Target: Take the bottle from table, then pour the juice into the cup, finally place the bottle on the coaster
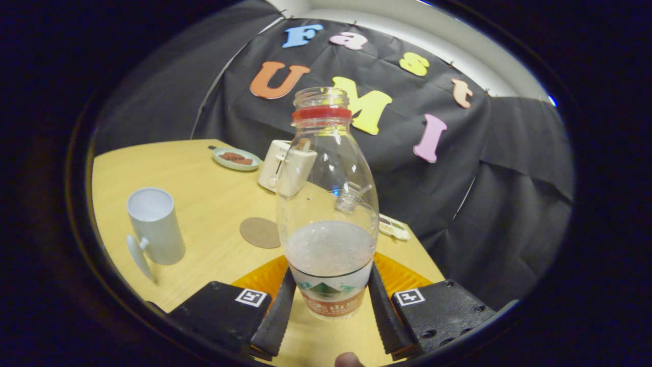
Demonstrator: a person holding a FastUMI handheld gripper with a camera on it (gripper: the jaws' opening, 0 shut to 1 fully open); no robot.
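A clear plastic bottle [328,214] with a red neck ring and no cap stands upright between my fingers, with pale juice filling its lower part. My gripper [330,300] is shut on the bottle, both pads pressing its labelled base. An orange plate [265,278] lies under and behind the bottle's base. The white mug [154,227] stands on the wooden table [204,193] to the left, its handle toward me. A round brown coaster [260,232] lies flat between the mug and the bottle, just beyond the left finger.
A white toaster [285,165] stands behind the bottle, with a small green plate of brown food [236,158] left of it. A small flat object [395,227] lies near the table's right edge. The black booth cloth hangs close behind.
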